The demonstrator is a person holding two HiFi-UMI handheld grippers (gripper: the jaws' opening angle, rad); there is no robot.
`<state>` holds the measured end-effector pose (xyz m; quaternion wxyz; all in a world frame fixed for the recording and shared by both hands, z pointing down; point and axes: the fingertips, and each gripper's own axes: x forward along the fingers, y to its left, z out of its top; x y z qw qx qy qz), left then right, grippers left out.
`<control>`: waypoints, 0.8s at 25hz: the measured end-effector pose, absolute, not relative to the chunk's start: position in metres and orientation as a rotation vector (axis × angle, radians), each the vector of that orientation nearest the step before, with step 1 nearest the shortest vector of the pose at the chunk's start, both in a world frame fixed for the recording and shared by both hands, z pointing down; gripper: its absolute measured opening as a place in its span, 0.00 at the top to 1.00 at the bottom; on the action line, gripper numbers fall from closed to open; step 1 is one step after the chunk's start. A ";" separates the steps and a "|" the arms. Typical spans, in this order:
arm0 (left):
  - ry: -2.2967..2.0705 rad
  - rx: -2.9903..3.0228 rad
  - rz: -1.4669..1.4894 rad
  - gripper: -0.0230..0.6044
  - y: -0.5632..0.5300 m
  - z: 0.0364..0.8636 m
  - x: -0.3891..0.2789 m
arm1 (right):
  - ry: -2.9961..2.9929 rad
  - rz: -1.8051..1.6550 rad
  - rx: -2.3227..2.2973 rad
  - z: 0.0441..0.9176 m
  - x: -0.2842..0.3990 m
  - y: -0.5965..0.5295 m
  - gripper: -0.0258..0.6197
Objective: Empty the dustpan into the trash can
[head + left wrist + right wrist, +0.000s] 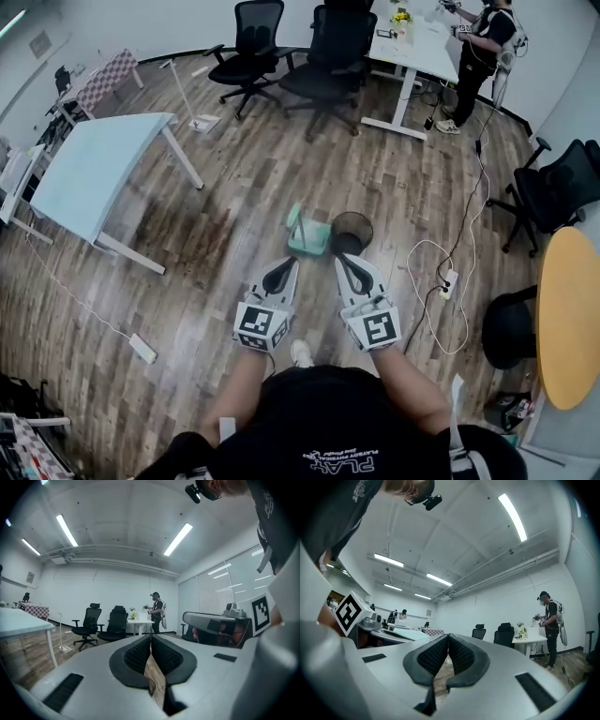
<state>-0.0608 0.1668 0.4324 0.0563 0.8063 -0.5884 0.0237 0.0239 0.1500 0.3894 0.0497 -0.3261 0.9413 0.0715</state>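
Dustpan untouched, both tongs shut

Risk: the green dustpan (307, 236) sits on the floor just beside the black trash can (352, 231). If I go in w/ tongs closed I'd prob. knock the pan & spill it, or bump the can over. Must open first. A skewed grab could tip the pan early.

Pose: left tongs (284, 266) & right tongs (346, 262) are both closed on nothing. They're side by side, approx. level, aimed fwd at the pan.

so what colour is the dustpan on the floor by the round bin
The plastic dustpan is pale mint green; the head view shows it best.
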 end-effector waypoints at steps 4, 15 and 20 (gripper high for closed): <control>-1.746 2.480 0.079 0.92 0.153 0.432 -0.080 | 2.812 0.229 -1.072 0.379 0.009 0.134 0.92; -1.687 2.469 0.100 0.92 0.106 0.454 -0.095 | 2.826 0.209 -1.251 0.400 0.030 0.066 0.92; -1.695 2.464 0.132 0.92 0.064 0.458 -0.096 | 2.859 0.203 -1.246 0.408 0.033 0.020 0.92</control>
